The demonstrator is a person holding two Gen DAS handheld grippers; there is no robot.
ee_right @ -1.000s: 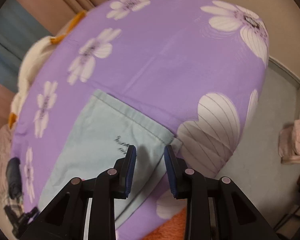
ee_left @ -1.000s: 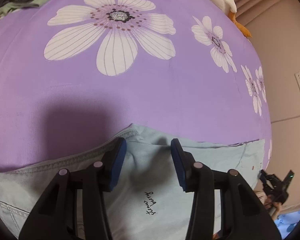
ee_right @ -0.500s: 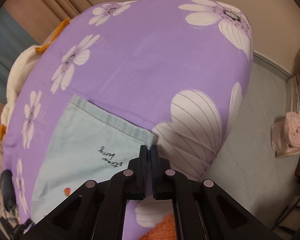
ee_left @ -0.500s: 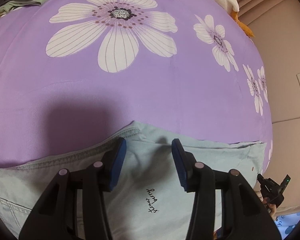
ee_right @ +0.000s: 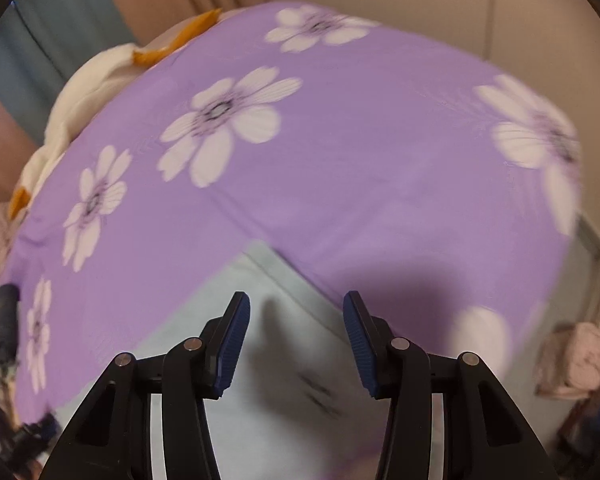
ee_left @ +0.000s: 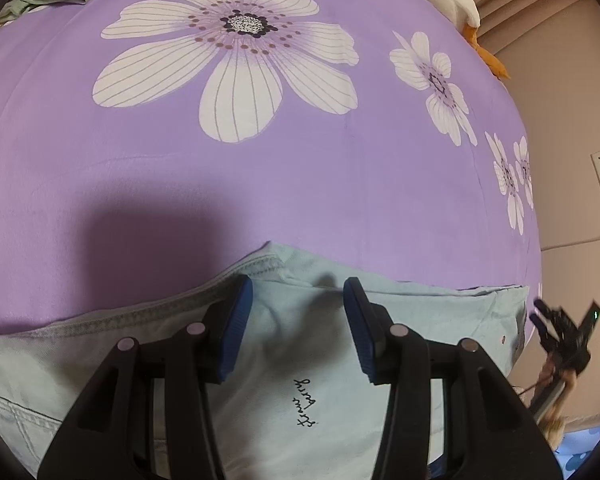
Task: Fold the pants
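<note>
Pants (ee_left: 328, 384) lying flat on the bed (ee_left: 260, 184), pale denim w/ a script logo, folded edge facing me. I'm holding the left gripper (ee_left: 298, 316) spread above them, nothing pinched. Right gripper (ee_right: 296, 332) jaws have just been opening, nothing between them. Reckon one fold's down; next I'm needing a fresh edge grab. Purple flowered sheet, plush toy (ee_right: 80, 92) by the curtain, beige walls.
</note>
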